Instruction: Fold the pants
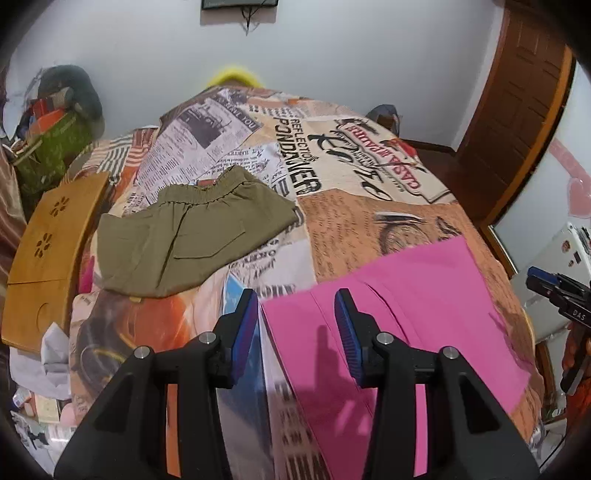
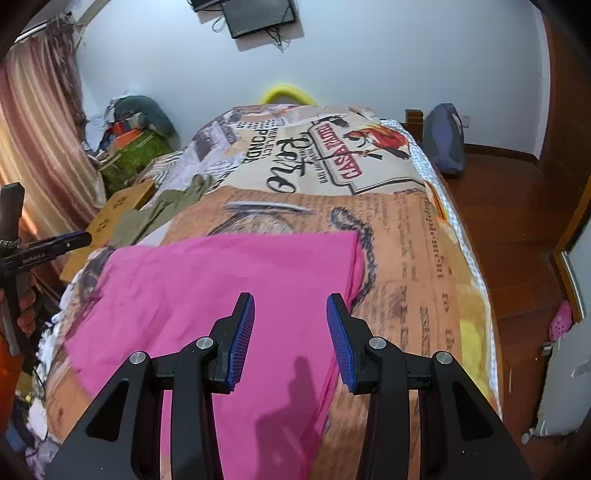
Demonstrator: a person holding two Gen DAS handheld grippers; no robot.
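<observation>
Left tool (image 1: 296, 314) gaping, pink pants (image 1: 406, 295) lying crosswise

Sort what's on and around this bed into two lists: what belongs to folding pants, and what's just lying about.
For the job: pink pants; olive shorts; left gripper; right gripper, both open above the pink pants.

Lying about: wooden lap tray; printed bedspread; pink clog; wall monitor.

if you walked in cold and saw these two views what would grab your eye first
The bright pink pants grab the eye first, spread flat on the near part of the bed under both open, empty grippers. Next comes the bedspread itself, a busy newspaper and poster print. Then the olive green shorts lying farther back on the left side, beside a wooden board with flower cut-outs.
</observation>
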